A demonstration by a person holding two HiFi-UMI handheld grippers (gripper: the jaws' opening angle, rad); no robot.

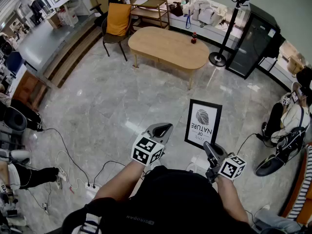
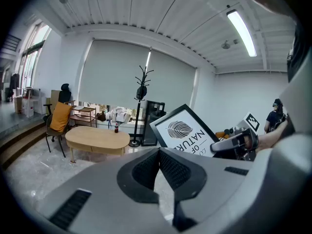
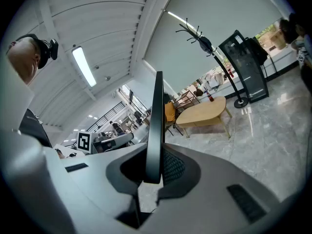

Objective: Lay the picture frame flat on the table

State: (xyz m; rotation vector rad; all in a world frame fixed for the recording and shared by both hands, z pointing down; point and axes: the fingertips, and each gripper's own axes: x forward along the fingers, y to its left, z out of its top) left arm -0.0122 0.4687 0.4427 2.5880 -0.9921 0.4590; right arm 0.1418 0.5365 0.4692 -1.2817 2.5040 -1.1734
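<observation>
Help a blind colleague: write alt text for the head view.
The right gripper holds a black picture frame by its edge above the floor; the left gripper, shut, is beside it. A wooden table stands ahead.

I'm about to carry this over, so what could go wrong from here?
The right gripper pinches the picture frame by one edge only, so it may swing or slip. The left gripper is shut and empty, giving no support. A small bottle stands on the table and could be knocked when the frame goes down.
</observation>
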